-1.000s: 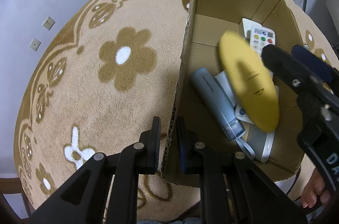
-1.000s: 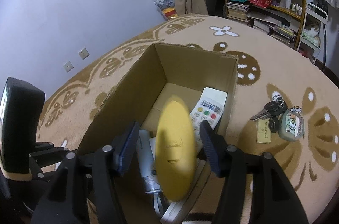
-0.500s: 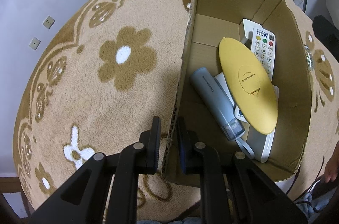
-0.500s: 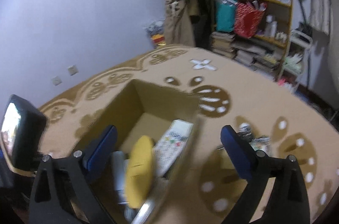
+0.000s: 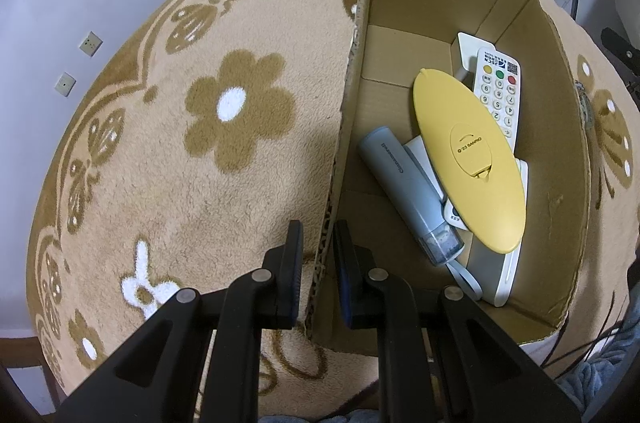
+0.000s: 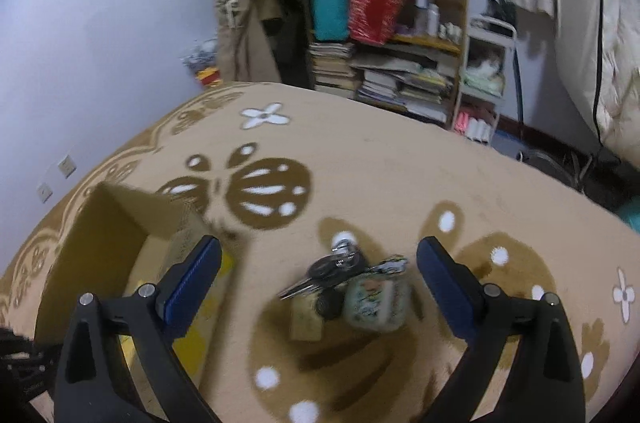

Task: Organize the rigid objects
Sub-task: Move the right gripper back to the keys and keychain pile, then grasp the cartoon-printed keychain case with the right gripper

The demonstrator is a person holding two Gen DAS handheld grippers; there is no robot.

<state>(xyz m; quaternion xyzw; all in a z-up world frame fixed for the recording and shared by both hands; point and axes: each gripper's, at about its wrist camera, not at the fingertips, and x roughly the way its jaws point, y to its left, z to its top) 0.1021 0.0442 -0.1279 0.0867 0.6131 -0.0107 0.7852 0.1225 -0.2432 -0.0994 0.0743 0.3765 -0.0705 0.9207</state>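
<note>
My left gripper (image 5: 318, 243) is shut on the near wall of an open cardboard box (image 5: 352, 95). Inside the box lie a yellow oval case (image 5: 468, 159), a grey-blue cylinder device (image 5: 404, 191), a white remote with coloured buttons (image 5: 500, 87) and a white flat device (image 5: 500, 263). My right gripper (image 6: 318, 265) is wide open and empty above the carpet. A bunch of keys with a small pouch and tag (image 6: 352, 291) lies on the carpet between its fingers. The box (image 6: 120, 231) stands at the left of the right wrist view.
A beige round carpet with brown flower and butterfly patterns (image 5: 180, 143) covers the floor. A cluttered bookshelf (image 6: 392, 55) with books and bags stands behind by the wall. Wall sockets (image 5: 90, 43) sit low on the left wall.
My right gripper let go of the yellow case, which now lies in the box. It opened wide and swung right to above the keys. My left gripper has not moved.
</note>
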